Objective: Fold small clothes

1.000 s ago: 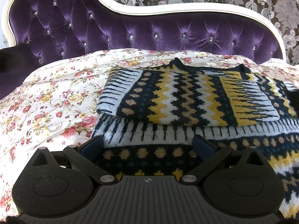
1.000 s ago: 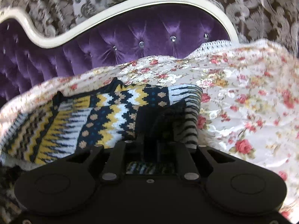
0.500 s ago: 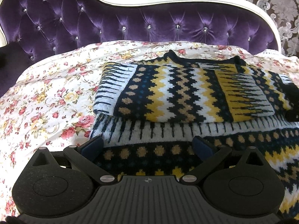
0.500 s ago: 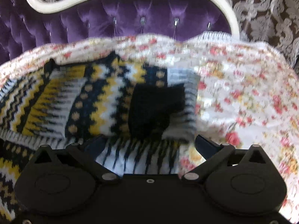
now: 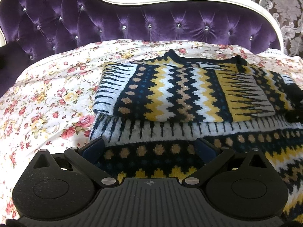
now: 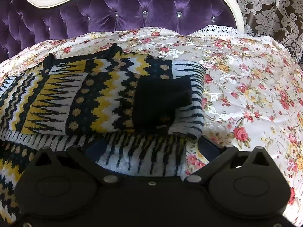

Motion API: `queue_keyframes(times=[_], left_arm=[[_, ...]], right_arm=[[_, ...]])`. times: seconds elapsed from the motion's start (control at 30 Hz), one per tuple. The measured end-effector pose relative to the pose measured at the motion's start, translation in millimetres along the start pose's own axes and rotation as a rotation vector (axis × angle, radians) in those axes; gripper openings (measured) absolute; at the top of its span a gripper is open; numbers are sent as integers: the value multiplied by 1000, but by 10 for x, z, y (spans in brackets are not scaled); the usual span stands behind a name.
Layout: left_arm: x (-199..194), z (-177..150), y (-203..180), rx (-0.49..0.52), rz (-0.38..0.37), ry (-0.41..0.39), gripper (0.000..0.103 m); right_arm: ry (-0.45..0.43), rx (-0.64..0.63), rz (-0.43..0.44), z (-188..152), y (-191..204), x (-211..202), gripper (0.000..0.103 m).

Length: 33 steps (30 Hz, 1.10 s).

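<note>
A knitted sweater in navy, yellow and white zigzags lies on the floral bedspread, both sleeves folded across its upper part. In the right wrist view the sweater has a dark navy cuff resting on the folded sleeve. My left gripper stands open over the sweater's lower body, nothing pinched between its fingers. My right gripper is open wide above the sweater's right edge, its pads apart from the knit.
A purple tufted headboard with a white frame rises behind the bed. Patterned wallpaper lies beyond it. Floral bedspread extends right of the sweater, with a lace trim near the headboard.
My right gripper opened and let go of the dark-cuffed sleeve, which now lies on the folded sweater. The left gripper stayed open and tilted slightly.
</note>
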<state>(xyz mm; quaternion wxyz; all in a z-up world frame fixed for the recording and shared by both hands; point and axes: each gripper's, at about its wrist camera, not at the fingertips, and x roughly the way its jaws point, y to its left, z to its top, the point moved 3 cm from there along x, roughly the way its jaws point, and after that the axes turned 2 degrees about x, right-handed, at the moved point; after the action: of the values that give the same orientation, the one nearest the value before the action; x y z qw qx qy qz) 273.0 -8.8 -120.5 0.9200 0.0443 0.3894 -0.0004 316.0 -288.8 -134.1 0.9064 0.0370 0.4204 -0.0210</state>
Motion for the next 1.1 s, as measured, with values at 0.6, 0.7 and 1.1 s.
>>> queue_keyframes(times=[0.6,0.7,1.1], left_arm=[[-211,135,-75,62,35,22,101],[-324,226,-124,97,43,-19,101],[-74,508,-139,26,67,47,101]], right_arm=[[131,69,-62,71,37,10,103],[141,65,-68,80,47,4,103],[210,60,-76,35,67,-75,102]])
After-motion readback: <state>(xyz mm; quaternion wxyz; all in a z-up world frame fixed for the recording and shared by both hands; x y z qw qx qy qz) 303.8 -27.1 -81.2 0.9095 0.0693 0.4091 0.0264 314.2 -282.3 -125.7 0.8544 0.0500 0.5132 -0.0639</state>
